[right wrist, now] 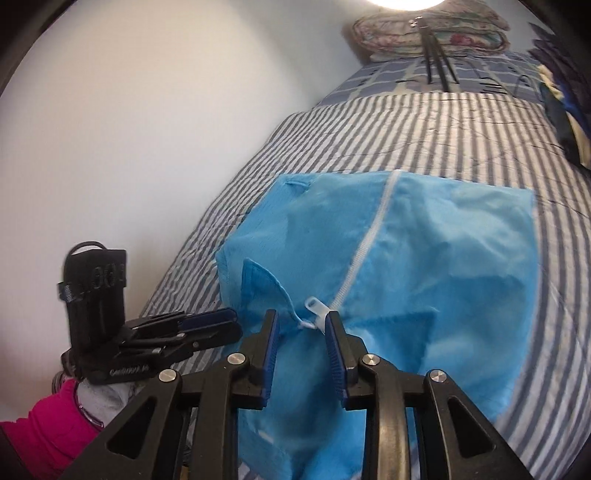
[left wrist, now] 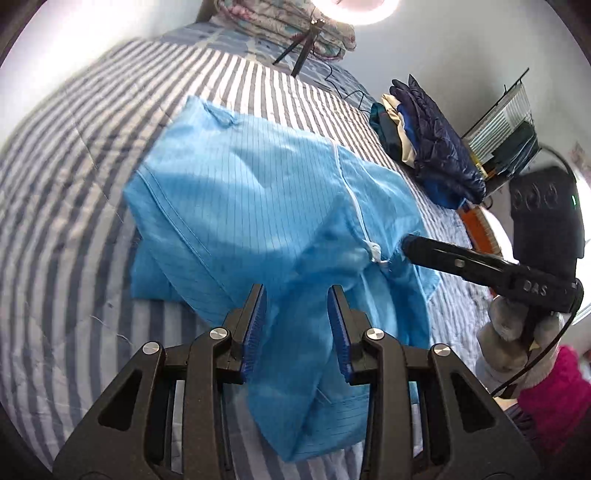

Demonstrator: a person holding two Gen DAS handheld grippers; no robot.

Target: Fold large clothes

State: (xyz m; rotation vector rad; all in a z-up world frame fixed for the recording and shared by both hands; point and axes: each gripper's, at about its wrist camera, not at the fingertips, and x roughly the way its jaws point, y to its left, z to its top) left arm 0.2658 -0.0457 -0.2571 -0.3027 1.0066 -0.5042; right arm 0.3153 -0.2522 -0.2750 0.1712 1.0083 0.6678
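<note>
A large light-blue garment (left wrist: 240,192) with a white zipper (left wrist: 351,195) lies partly folded on the striped bed; it also fills the right wrist view (right wrist: 424,266). My left gripper (left wrist: 297,295) is open, its blue pads either side of a fold of the garment's near part. My right gripper (right wrist: 301,319) is open at the collar, beside the white zipper pull (right wrist: 314,306). In the left wrist view the right gripper (left wrist: 410,245) reaches in from the right to the zipper end. In the right wrist view the left gripper (right wrist: 221,325) sits at the garment's left edge.
The bed has a grey-and-white striped cover (left wrist: 74,184). A pile of dark folded jackets (left wrist: 428,147) sits at the bed's right edge. A small black tripod (left wrist: 303,48) and a floral quilt (right wrist: 428,33) stand at the head. A white wall (right wrist: 147,129) borders the bed.
</note>
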